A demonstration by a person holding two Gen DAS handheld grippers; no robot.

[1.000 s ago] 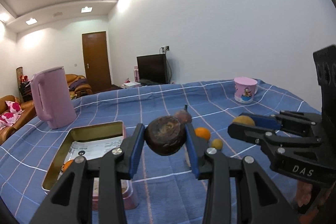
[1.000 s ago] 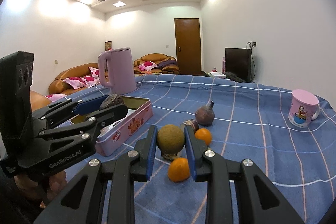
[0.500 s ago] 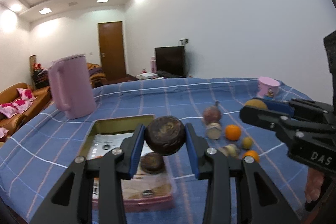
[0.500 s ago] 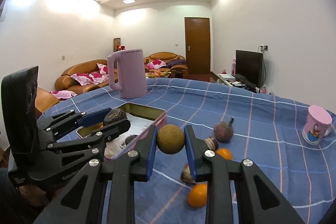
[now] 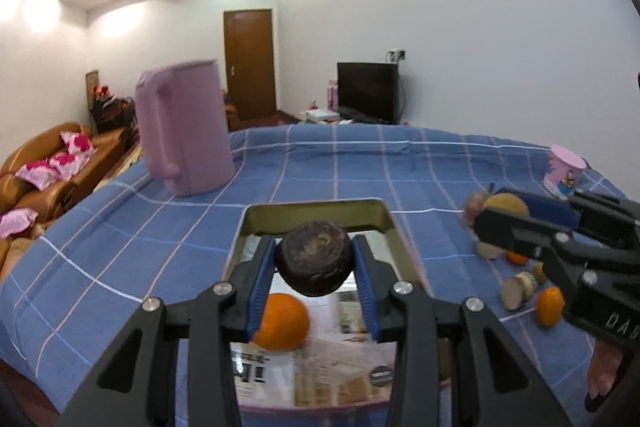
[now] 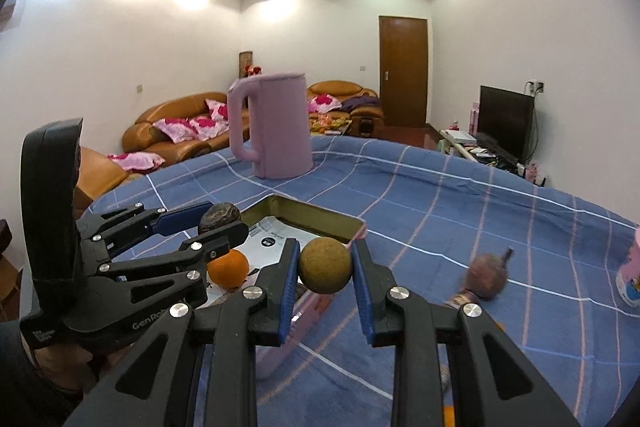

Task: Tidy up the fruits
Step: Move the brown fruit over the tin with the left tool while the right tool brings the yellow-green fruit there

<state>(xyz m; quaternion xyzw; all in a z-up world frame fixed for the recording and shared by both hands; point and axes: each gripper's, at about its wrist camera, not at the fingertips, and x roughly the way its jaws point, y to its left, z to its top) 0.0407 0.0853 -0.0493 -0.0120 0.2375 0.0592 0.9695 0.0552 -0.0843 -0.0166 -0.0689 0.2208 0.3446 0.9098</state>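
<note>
My left gripper (image 5: 315, 259) is shut on a dark brown wrinkled fruit (image 5: 315, 258) and holds it above the open pink tin (image 5: 316, 206), which holds an orange (image 5: 282, 323) on a printed paper. My right gripper (image 6: 325, 271) is shut on a round tan fruit (image 6: 325, 270), just right of the tin's near rim (image 6: 320, 215). The left gripper with its dark fruit (image 6: 219, 218) shows in the right wrist view over the tin and orange (image 6: 228, 269). The right gripper with its tan fruit (image 5: 506, 203) shows at the right in the left wrist view.
A pink jug (image 5: 184, 133) stands behind the tin on the blue checked cloth (image 5: 360, 163). A pink mug (image 5: 565, 171) stands far right. Loose fruits lie right of the tin: oranges (image 5: 550, 306), a cut piece (image 5: 518, 291), a purple stemmed fruit (image 6: 486, 273).
Both grippers have swung left with their fruits. The left one now hangs over the tin; the right one has come up beside the tin, away from the loose fruits.
</note>
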